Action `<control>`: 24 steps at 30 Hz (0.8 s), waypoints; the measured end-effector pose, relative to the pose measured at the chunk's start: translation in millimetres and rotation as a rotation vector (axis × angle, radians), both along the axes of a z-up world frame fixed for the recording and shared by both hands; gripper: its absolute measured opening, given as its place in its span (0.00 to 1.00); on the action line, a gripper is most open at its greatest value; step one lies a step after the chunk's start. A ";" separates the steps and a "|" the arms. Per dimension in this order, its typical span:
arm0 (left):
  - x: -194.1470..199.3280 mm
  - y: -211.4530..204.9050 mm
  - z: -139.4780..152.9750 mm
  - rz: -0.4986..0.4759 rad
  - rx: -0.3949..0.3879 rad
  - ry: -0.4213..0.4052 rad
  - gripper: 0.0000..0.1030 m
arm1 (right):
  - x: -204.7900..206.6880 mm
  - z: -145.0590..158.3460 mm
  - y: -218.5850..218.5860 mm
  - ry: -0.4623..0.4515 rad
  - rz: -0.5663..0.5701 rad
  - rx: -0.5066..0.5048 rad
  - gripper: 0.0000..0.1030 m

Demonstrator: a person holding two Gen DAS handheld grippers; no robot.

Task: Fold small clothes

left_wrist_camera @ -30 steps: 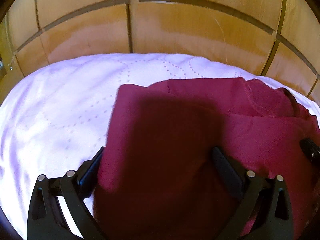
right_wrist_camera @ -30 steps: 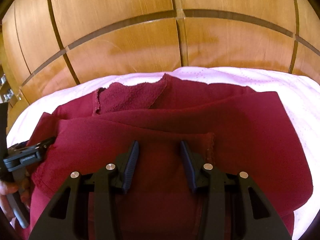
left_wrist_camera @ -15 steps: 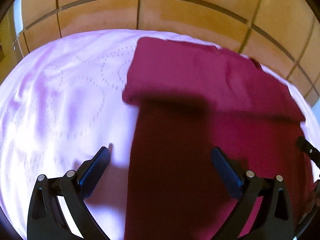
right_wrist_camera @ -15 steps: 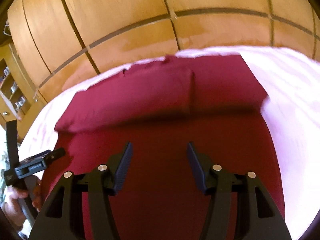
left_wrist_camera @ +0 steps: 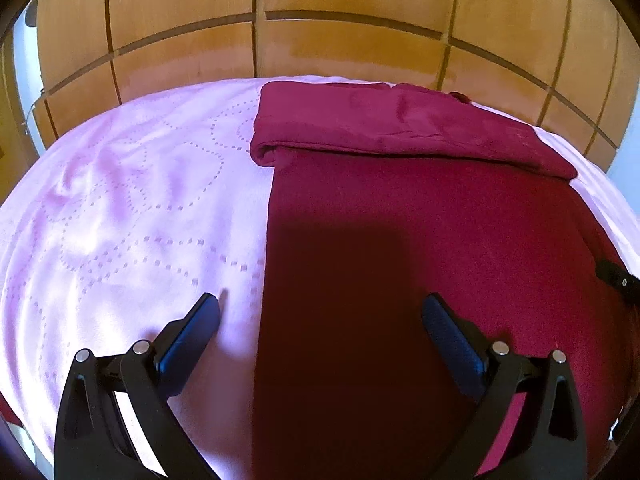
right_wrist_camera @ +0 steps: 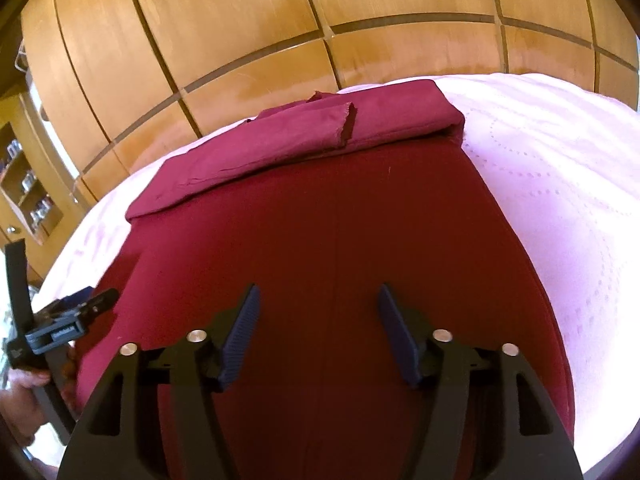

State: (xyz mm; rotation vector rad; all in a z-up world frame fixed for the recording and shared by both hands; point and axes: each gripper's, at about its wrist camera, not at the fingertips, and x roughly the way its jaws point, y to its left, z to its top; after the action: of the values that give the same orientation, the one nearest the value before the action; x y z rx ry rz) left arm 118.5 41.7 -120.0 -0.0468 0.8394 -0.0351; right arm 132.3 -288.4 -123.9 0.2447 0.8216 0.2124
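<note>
On the pale pink quilted bedspread (left_wrist_camera: 132, 208) lies a maroon fabric garment (left_wrist_camera: 420, 220), its far end folded over. Left gripper (left_wrist_camera: 320, 316) gapes wide, empty; right gripper (right_wrist_camera: 318, 312) is opening, gripping nothing.

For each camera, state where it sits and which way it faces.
Left wrist: on the left gripper, angled down over the left edge of the maroon garment on the pink bedspread; its own open fingers show.
Right wrist: on the right gripper, jaws opening over the garment with nothing between them; a hand holding the left gripper shows at left.
Shared: garment, bedspread, wooden panelling.
</note>
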 end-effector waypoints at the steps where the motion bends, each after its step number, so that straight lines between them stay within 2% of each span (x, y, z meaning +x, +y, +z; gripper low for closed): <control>1: 0.2 0.1 -0.1 -0.004 -0.001 -0.002 0.98 | -2.5 0.9 -1.9 0.000 -0.003 0.013 0.63; 6: -21.8 11.2 4.1 -0.002 -0.017 -0.021 0.98 | -18.5 15.6 -24.3 -0.022 -0.018 0.057 0.63; 10: -30.4 25.1 6.4 -0.025 -0.054 -0.005 0.98 | -25.5 26.0 -66.1 -0.014 -0.058 0.091 0.63; 12: -33.2 32.7 5.6 -0.032 -0.086 0.015 0.98 | -28.2 23.3 -91.0 0.015 -0.082 0.135 0.63; 14: -38.3 42.2 4.1 -0.048 -0.150 0.030 0.98 | -32.6 16.7 -111.0 0.052 -0.108 0.156 0.63; 17: -45.2 46.0 3.2 -0.082 -0.176 0.034 0.98 | -39.0 4.1 -125.1 0.094 -0.128 0.203 0.63; 19: -48.5 45.1 1.7 -0.109 -0.181 0.039 0.97 | -44.2 -1.1 -127.4 0.093 -0.131 0.235 0.62; 22: -54.8 44.2 2.1 -0.162 -0.231 0.048 0.97 | -52.2 -5.5 -129.0 0.081 -0.121 0.303 0.62; 24: -59.8 44.2 3.2 -0.201 -0.273 0.054 0.91 | -56.9 -7.9 -130.6 0.077 -0.111 0.349 0.61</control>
State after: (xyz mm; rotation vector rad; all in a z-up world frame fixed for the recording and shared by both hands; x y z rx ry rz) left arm 58.6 85.9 -116.9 -0.2204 0.8869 -0.3389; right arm 75.4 -418.9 -131.9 0.6279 0.8423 0.2423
